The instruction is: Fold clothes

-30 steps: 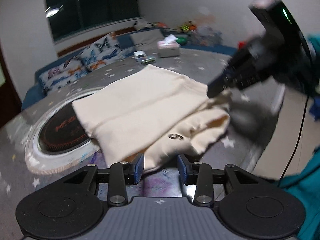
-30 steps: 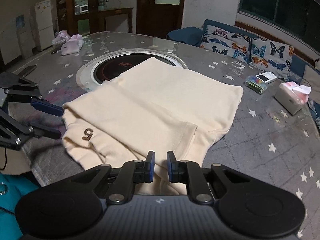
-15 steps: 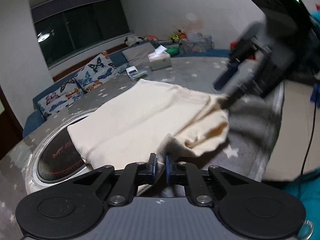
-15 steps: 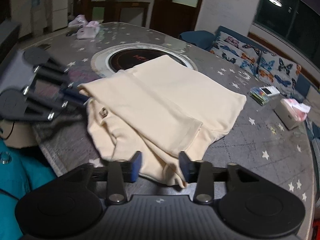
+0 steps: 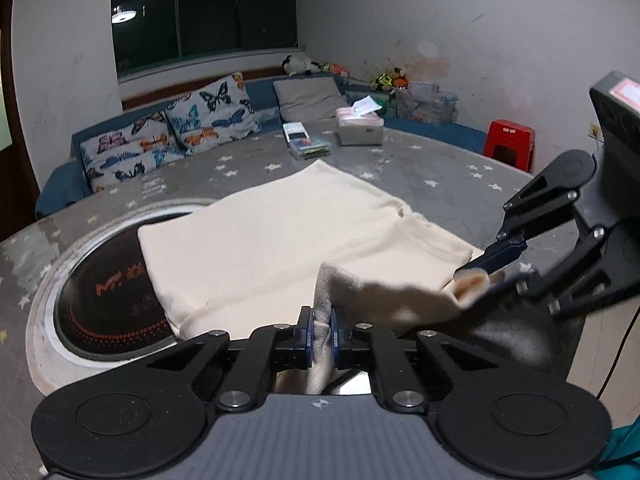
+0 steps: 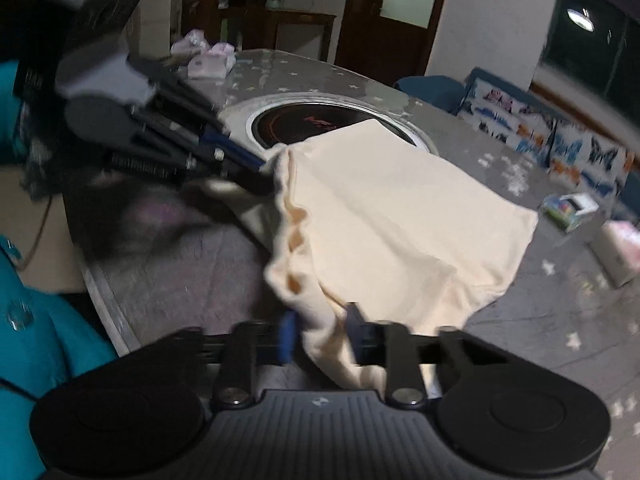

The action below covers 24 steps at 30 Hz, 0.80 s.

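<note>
Right wrist view blurred. Cream garment (image 5: 280,236) near edge pinched tight in left tool (image 5: 320,332); right tool (image 6: 320,338) partly closed on bunched fabric.

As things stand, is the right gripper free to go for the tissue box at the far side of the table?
Probably not: the right gripper has its jaws around the near edge of the cream garment, which the left gripper also clamps. The path to the tissue box looks open.

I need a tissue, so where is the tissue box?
In the left wrist view, the tissue box sits at the table's far side, right of the card packs, beyond the cream garment.
</note>
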Each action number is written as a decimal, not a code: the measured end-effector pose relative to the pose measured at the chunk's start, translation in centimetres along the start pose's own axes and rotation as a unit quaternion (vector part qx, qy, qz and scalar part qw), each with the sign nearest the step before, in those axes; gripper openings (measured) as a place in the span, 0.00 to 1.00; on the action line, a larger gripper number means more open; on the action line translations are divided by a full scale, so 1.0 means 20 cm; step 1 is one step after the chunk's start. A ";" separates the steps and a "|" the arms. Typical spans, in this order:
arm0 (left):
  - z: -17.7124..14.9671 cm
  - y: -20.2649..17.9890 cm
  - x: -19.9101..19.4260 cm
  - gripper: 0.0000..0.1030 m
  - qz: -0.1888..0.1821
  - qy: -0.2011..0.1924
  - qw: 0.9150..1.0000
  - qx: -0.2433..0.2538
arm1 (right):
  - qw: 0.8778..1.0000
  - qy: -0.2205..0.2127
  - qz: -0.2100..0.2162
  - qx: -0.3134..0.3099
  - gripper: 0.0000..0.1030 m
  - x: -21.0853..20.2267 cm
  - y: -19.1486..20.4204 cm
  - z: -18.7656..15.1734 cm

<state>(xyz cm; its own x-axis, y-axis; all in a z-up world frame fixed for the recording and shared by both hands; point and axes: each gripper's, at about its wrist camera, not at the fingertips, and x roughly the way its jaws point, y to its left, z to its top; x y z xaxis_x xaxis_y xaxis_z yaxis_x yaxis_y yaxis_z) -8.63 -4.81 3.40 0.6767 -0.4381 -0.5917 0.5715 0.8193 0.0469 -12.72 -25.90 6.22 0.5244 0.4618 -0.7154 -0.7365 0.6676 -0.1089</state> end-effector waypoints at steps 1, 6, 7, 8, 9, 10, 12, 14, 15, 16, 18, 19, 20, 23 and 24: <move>-0.01 0.00 0.00 0.10 0.001 0.002 1.000 0.001 | 1.000 -0.002 0.003 0.009 0.14 0.00 -0.02 0.01; -0.07 -0.01 -0.07 0.19 0.005 0.002 1.000 0.019 | 0.998 -0.021 0.002 0.062 0.08 -0.03 -0.14 0.05; -0.09 -0.02 -0.09 0.19 0.008 0.004 1.000 0.025 | 0.997 -0.023 0.000 0.067 0.07 -0.03 -0.15 0.05; -0.10 -0.02 -0.09 0.21 0.011 0.004 0.999 0.033 | 0.997 -0.025 -0.002 0.070 0.06 -0.04 -0.16 0.06; -0.12 -0.03 -0.10 0.25 0.015 0.005 0.999 0.040 | 0.997 -0.027 -0.004 0.073 0.05 -0.04 -0.17 0.06; -0.13 -0.04 -0.10 0.26 0.019 0.006 0.999 0.048 | 0.997 -0.030 -0.006 0.076 0.04 -0.04 -0.18 0.06; -0.16 -0.05 -0.11 0.26 0.026 0.008 0.998 0.063 | 0.996 -0.035 -0.011 0.083 0.04 -0.04 -0.19 0.07; -0.18 -0.06 -0.11 0.27 0.031 0.010 0.997 0.075 | 0.996 -0.032 -0.009 0.089 0.04 -0.04 -0.20 0.08; -0.19 -0.06 -0.10 0.27 0.032 0.011 0.996 0.079 | 0.995 -0.030 -0.009 0.090 0.04 -0.03 -0.20 0.08; -0.19 -0.07 -0.10 0.27 0.033 0.010 0.996 0.086 | 0.996 -0.028 -0.010 0.090 0.04 -0.04 -0.20 0.07; -0.20 -0.07 -0.10 0.27 0.033 0.008 0.995 0.093 | 0.996 -0.024 0.000 0.086 0.06 -0.05 -0.18 0.06; -0.20 -0.07 -0.10 0.27 0.033 0.008 0.995 0.093 | 0.996 -0.021 0.004 0.082 0.10 -0.06 -0.17 0.05; -0.20 -0.07 -0.10 0.27 0.032 0.008 0.995 0.093 | 0.997 -0.018 0.007 0.076 0.11 -0.07 -0.15 0.04; -0.18 -0.10 -0.10 0.27 0.025 -0.002 0.995 0.094 | 0.998 -0.008 0.010 0.060 0.26 -0.09 -0.11 0.01; -0.18 -0.11 -0.10 0.27 0.022 -0.008 0.995 0.097 | 0.998 -0.005 0.010 0.058 0.31 -0.08 -0.10 0.00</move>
<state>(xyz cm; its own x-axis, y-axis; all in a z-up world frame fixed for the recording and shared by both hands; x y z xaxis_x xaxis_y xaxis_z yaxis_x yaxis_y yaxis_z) -12.85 -4.45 1.65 0.7096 -0.4102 -0.5729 0.6185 0.7520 0.2277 -12.18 -28.04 7.60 0.5141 0.4811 -0.7101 -0.6930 0.7208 -0.0133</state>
